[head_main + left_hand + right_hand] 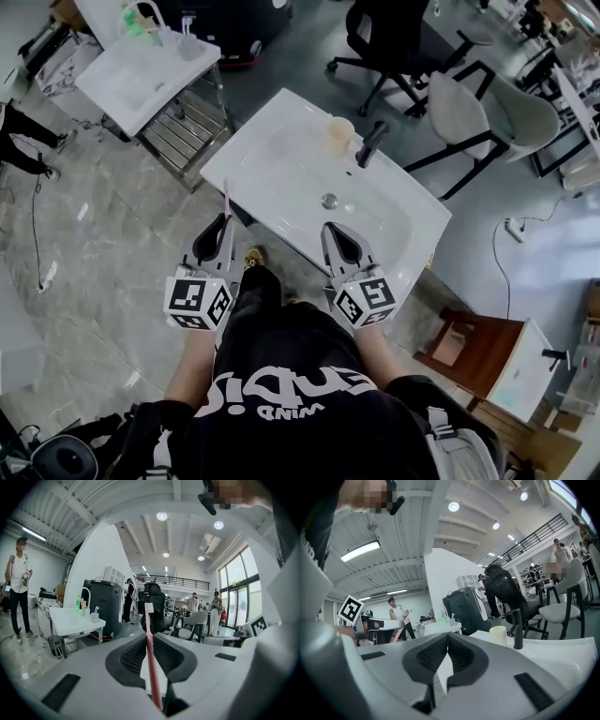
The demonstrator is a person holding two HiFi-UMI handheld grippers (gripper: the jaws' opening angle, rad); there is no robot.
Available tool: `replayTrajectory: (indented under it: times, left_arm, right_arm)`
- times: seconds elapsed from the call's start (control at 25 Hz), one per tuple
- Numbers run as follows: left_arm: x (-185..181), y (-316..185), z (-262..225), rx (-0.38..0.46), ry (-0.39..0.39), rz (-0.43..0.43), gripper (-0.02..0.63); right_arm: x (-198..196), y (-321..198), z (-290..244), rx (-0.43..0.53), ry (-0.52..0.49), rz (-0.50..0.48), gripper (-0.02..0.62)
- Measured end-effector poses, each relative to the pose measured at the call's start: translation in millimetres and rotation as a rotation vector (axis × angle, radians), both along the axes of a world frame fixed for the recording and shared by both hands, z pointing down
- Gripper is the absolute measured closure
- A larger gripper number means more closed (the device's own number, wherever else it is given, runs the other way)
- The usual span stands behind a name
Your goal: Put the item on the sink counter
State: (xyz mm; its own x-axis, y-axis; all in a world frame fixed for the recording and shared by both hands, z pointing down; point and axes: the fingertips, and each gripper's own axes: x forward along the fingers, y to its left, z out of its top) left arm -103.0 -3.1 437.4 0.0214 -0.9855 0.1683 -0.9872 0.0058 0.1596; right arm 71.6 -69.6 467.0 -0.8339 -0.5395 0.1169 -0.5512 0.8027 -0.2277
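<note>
My left gripper (225, 217) is shut on a thin pink toothbrush (226, 199) whose white head points up and forward. In the left gripper view the toothbrush (150, 660) runs between the dark pads (132, 654) and sticks out past them. My right gripper (330, 228) is shut with nothing in it; in the right gripper view its pads (432, 655) meet at the tip. Both grippers hover at the near edge of the white sink counter (272, 117). A cream cup (339, 134) and a black faucet (371, 143) stand at its far side, with the drain (329, 201) in the basin.
A second white sink stand (141, 70) with small bottles is at the upper left. Black office chairs (398, 47) and a white chair (478, 112) stand beyond the counter. A wooden cabinet (478, 352) is at the right. A person's legs (23, 141) are at the left edge.
</note>
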Motion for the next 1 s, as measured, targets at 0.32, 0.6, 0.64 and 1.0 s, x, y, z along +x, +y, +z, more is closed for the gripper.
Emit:
replayTrajectory:
  times: [0.32, 0.6, 0.64, 1.0]
  left_arm:
    - [-29.6, -56.2, 0.9, -0.012, 0.007, 0.067, 0.545]
    - [-63.2, -106.5, 2.8, -0.022, 0.009, 0.129, 0.545]
    - [-67.8, -113.0, 3.0, -0.024, 0.009, 0.14, 0.545]
    - [-96.4, -155.7, 1.0, -0.029, 0.017, 0.255, 0.545]
  right_arm:
    - [-35.1, -40.0, -2.9, -0.012, 0.015, 0.024, 0.577]
    - [-68.0, -77.2, -1.3, -0.021, 0.025, 0.07, 0.577]
    - [-72.4, -82.4, -2.4, -0.02, 0.024, 0.079, 0.577]
    - [-104.0, -105.9, -10.8, -0.016, 0.026, 0.175, 0.577]
